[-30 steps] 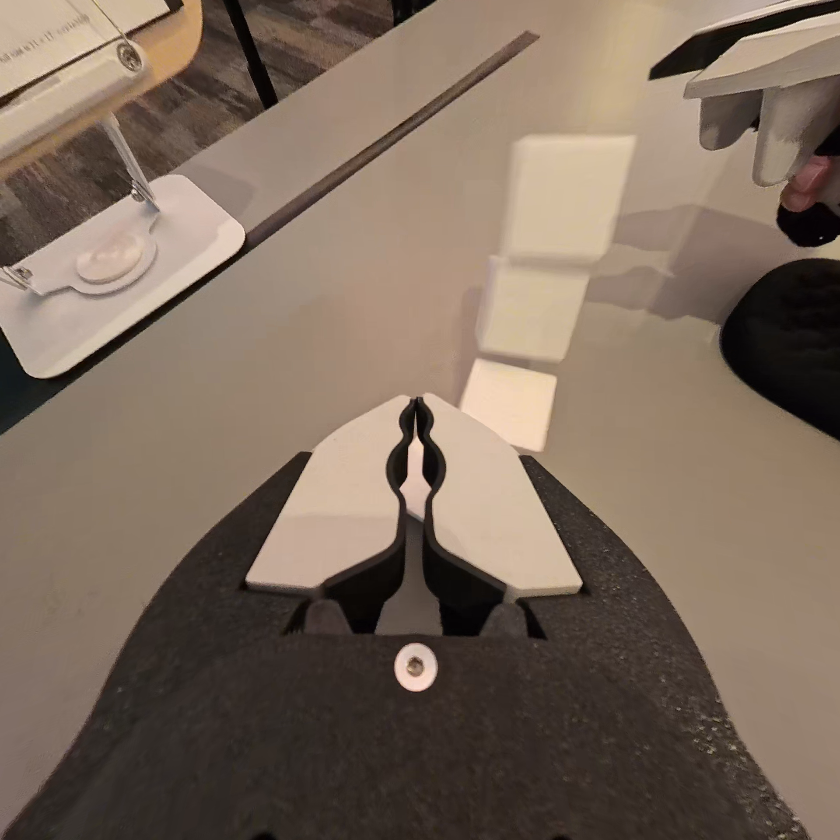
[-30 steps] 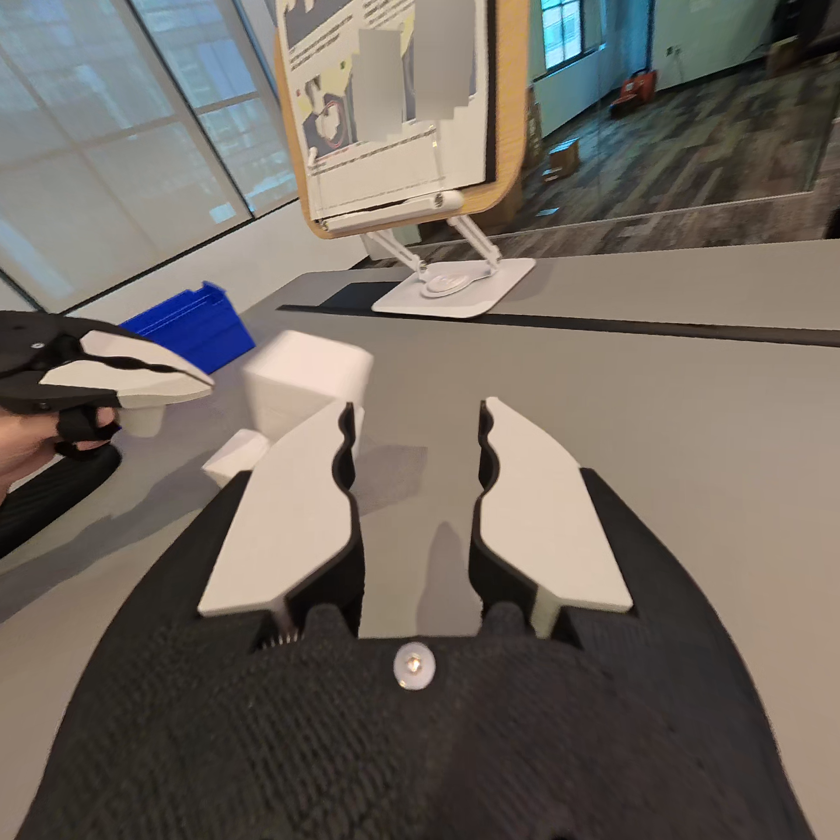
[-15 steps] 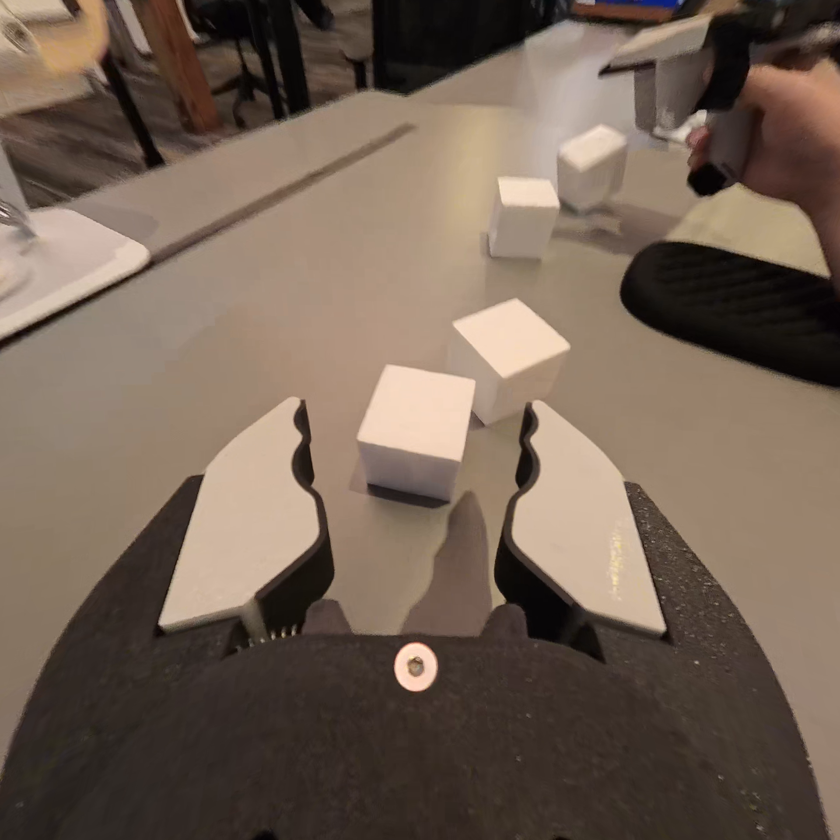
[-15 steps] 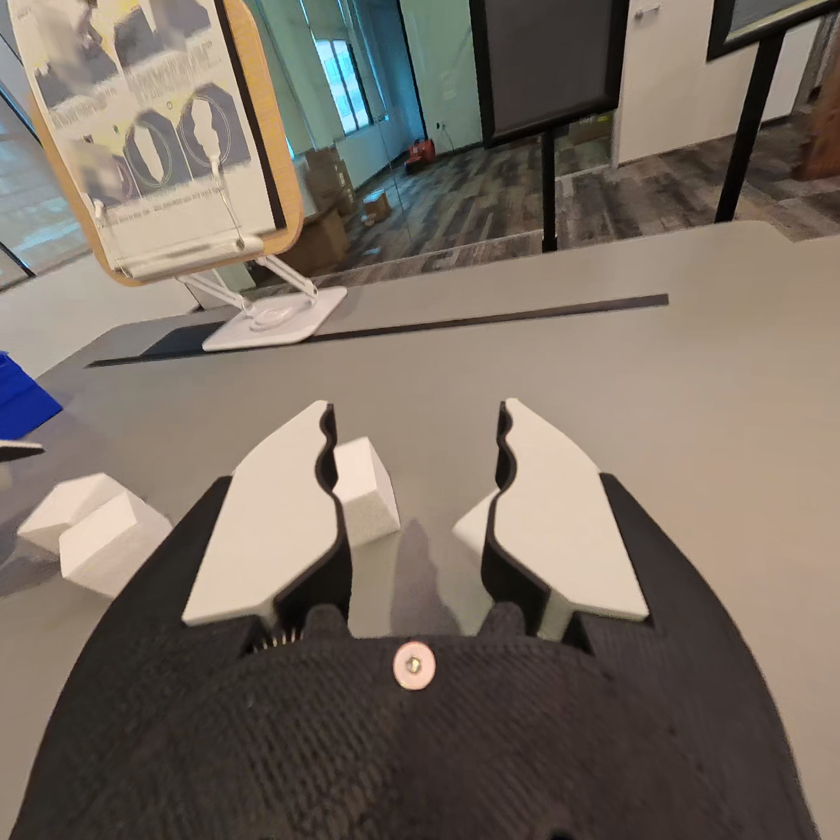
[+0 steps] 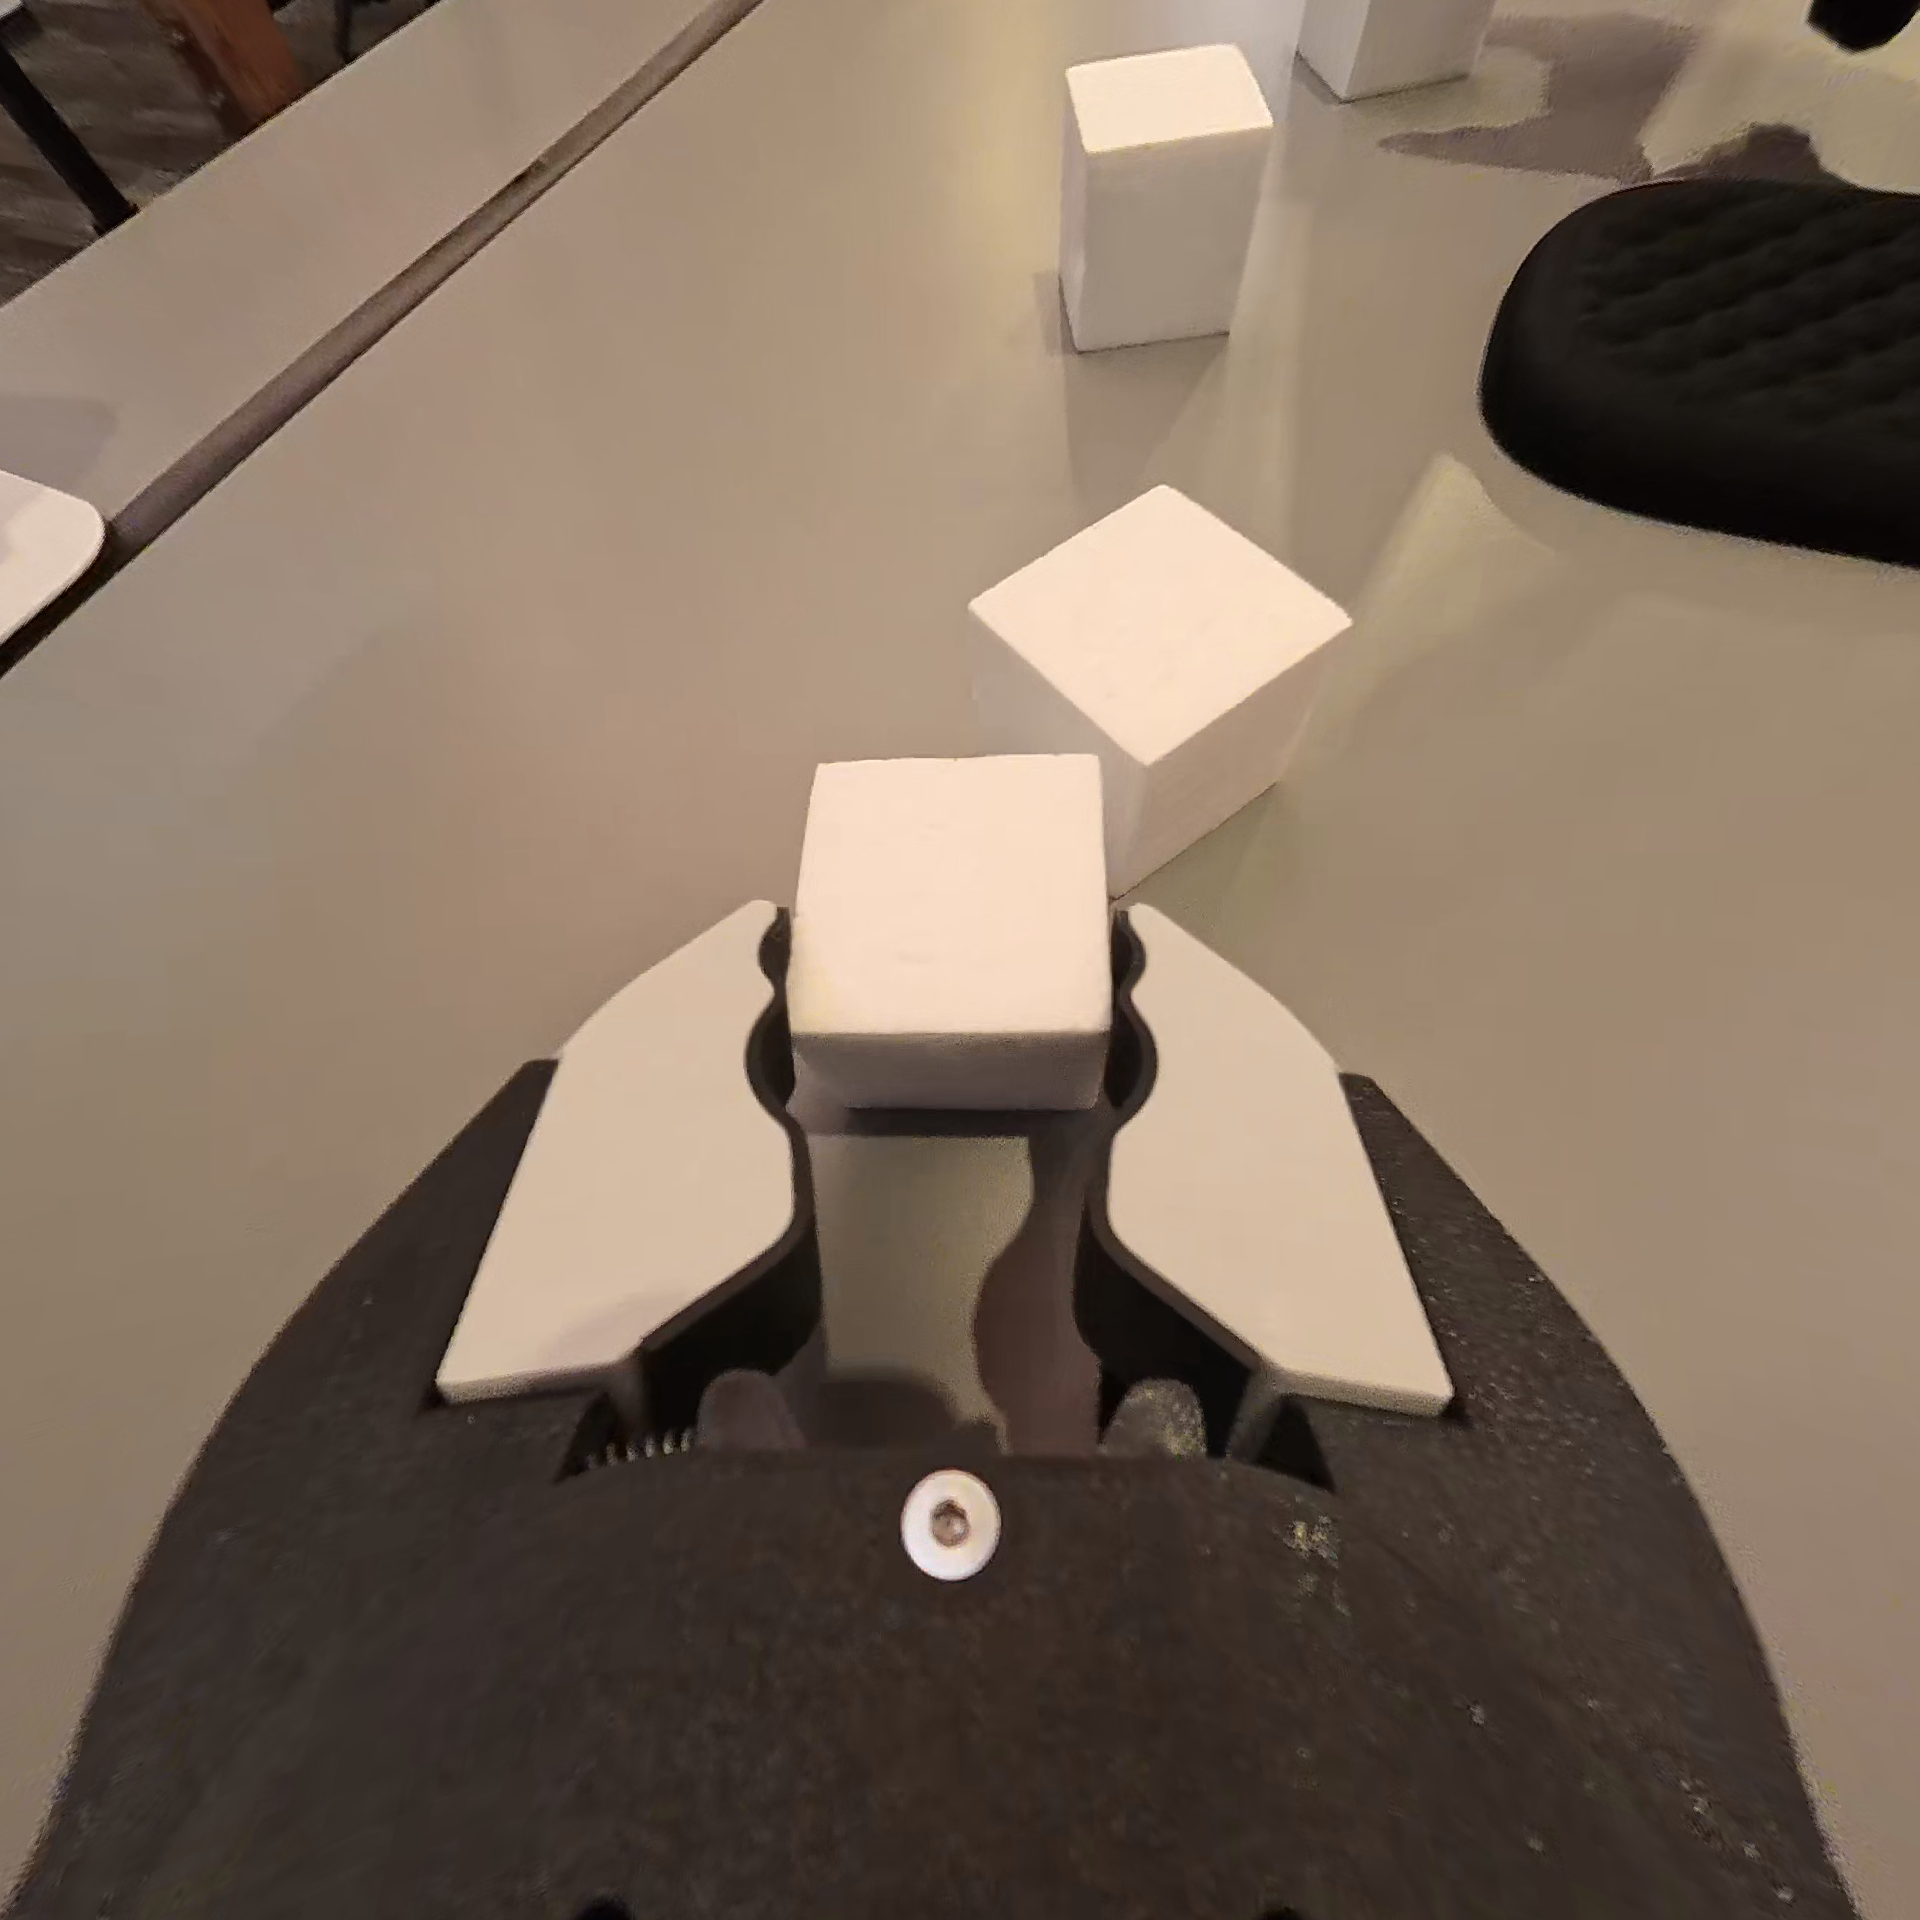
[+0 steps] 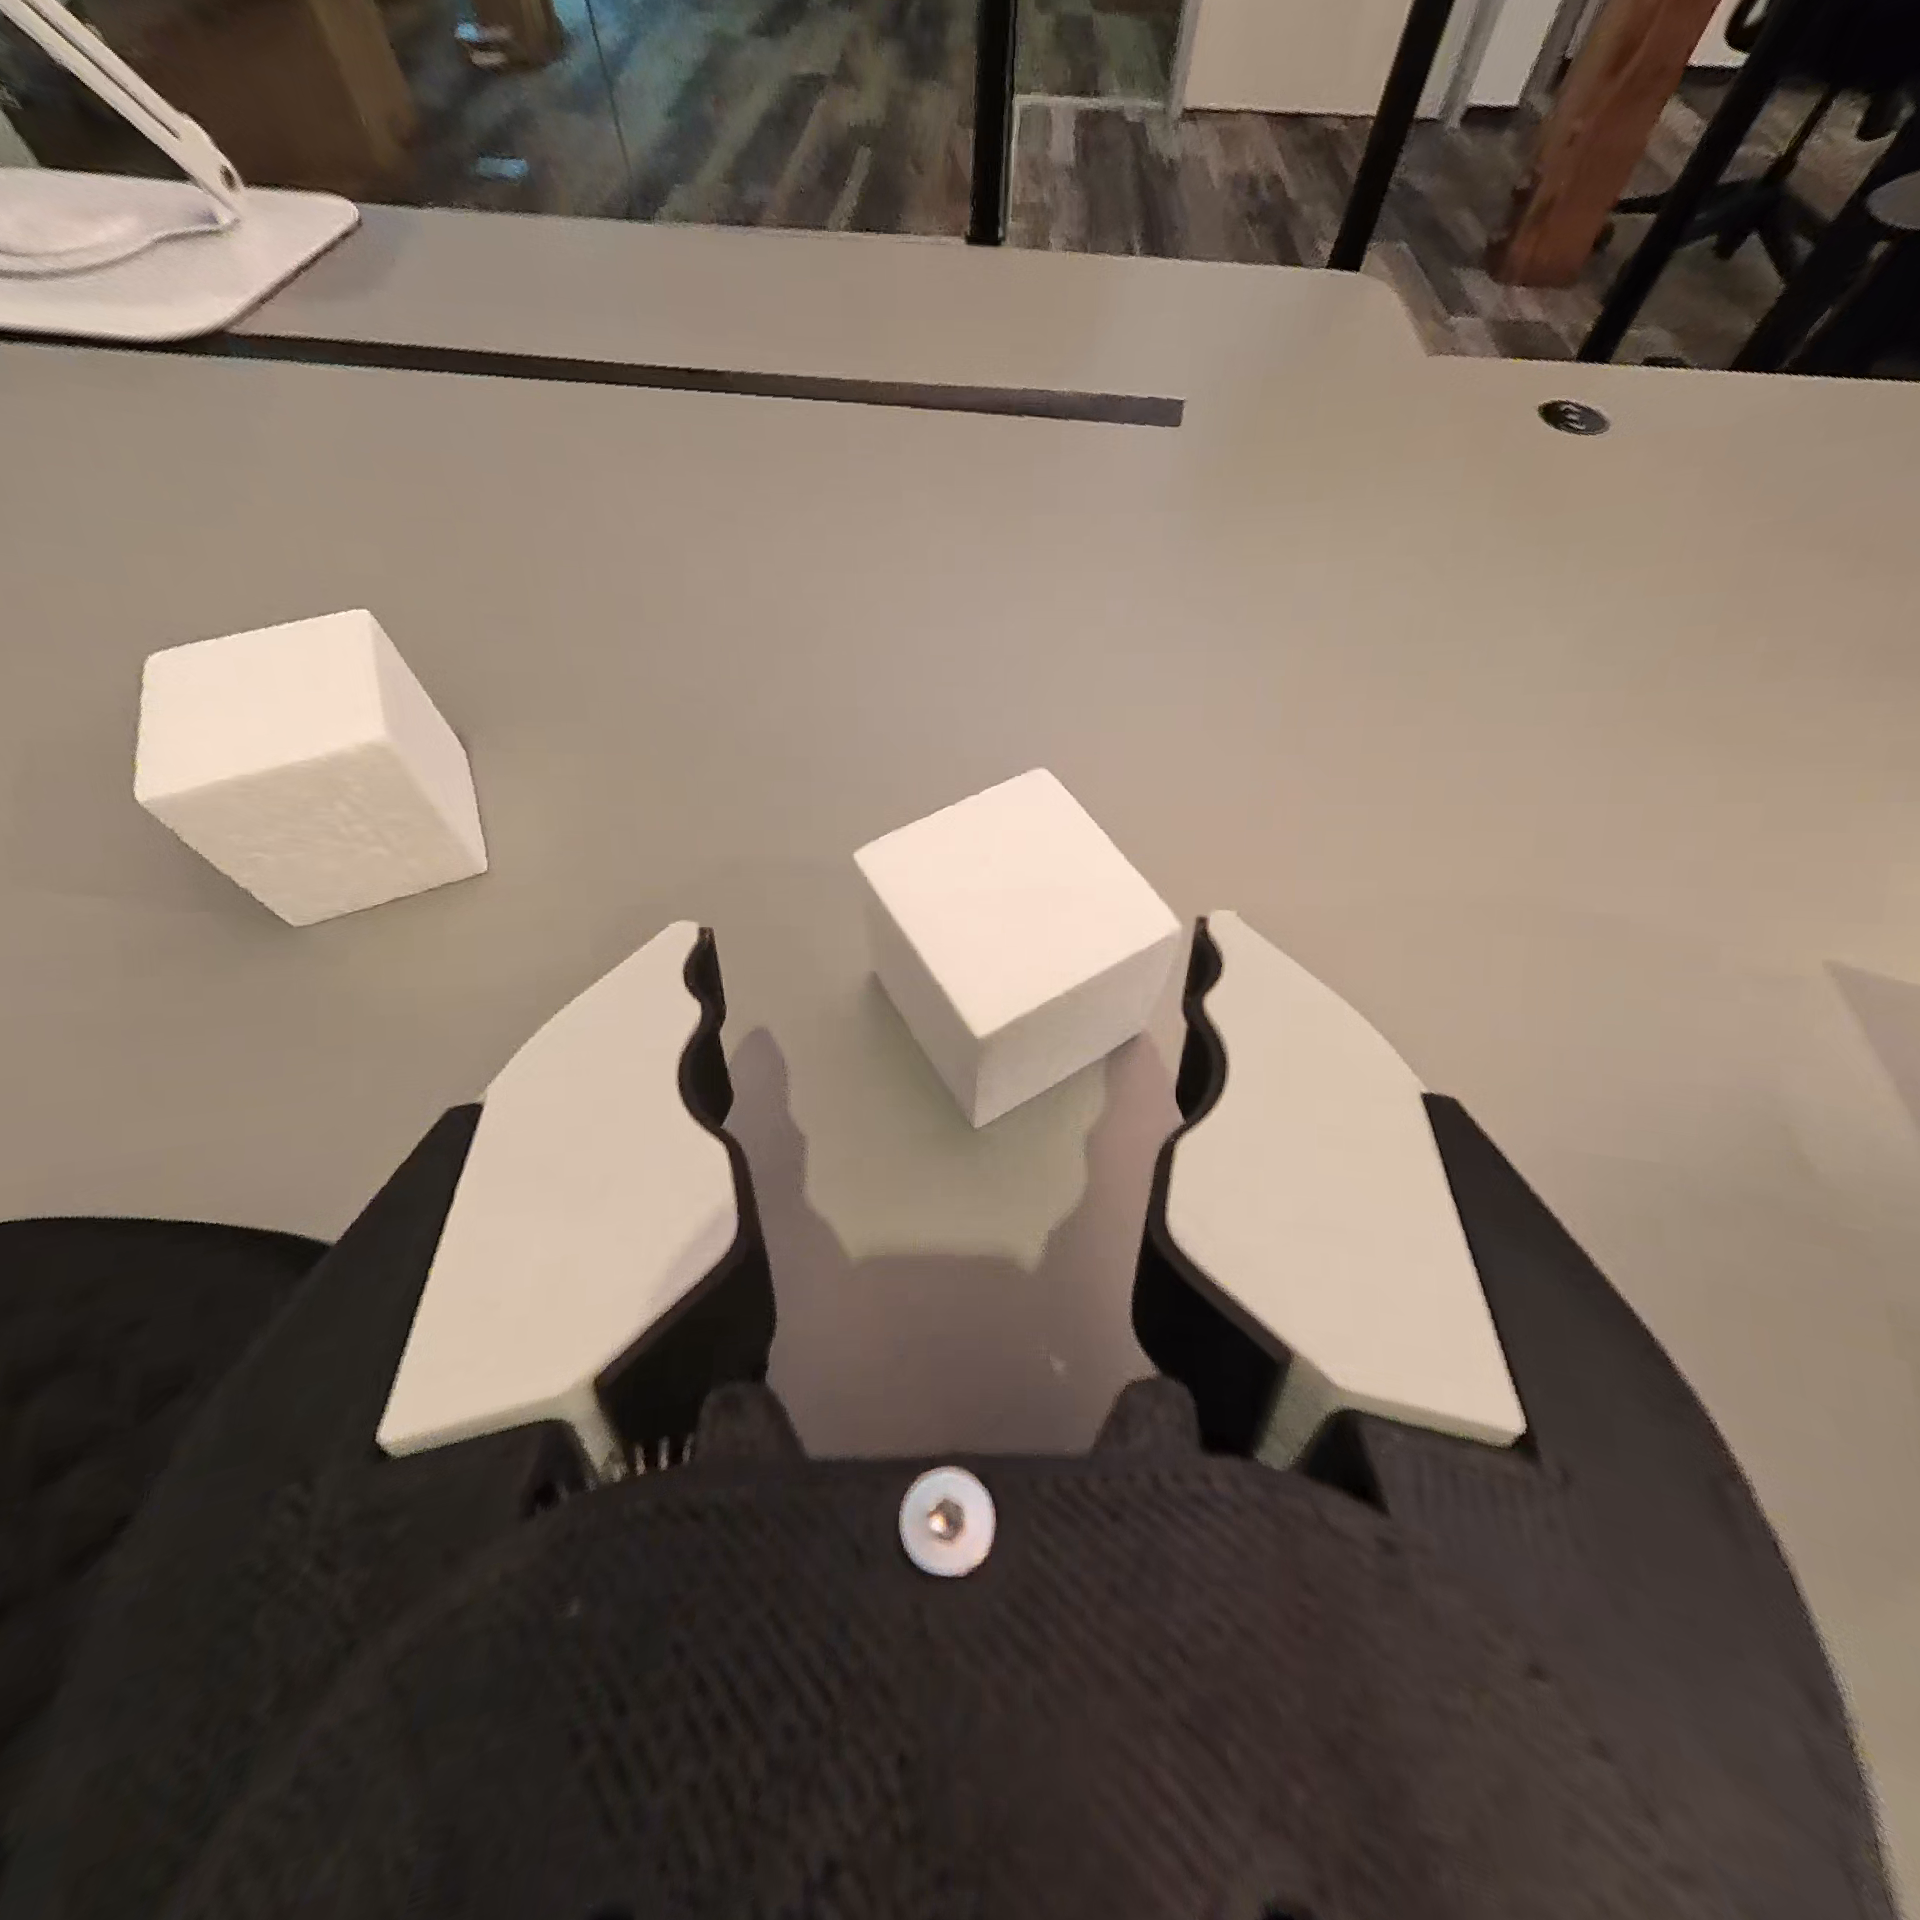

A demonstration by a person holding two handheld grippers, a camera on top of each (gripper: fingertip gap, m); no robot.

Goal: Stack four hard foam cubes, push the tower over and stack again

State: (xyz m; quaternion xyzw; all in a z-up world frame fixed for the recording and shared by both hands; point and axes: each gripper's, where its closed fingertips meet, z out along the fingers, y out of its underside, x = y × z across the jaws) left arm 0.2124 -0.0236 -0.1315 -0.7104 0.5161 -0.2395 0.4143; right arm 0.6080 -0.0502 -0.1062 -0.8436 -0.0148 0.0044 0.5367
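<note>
Four white hard foam cubes, loose on a grey counter (image 5: 436, 644); no tower stands.

Item 1: held cube (image 5: 945, 925), pinched at the tips of the left gripper (image 5: 948, 961), jaws pressed on two opposite flat faces, cube square to them and apparently just clear of the counter.

Item 2: angled cube (image 5: 1158, 686), just beyond the held one, turned corner-on to it.

Item 3: far cube (image 5: 1158, 197), upright, well apart; a fourth cube (image 5: 1387, 42) is cut by the top edge of the view.

Item 4: right gripper (image 6: 951, 987), jaws spread wide and empty, straddling a diagonal cube (image 6: 1018, 935) that rests on the counter; another side cube (image 6: 301, 758) sits apart on its left (which of these match the left view's items cannot be told).

Handling, as judged: light, stiff, faintly grainy surface, so grip should hold with modest squeeze; edges may dent or crumble. Best taken on parallel flat faces near mid-height; the diagonal cube likely needs the gripper turned to meet its faces, not its corners.

Also present: black padded rest (image 5: 1725, 364); white stand base (image 6: 156, 260).
</note>
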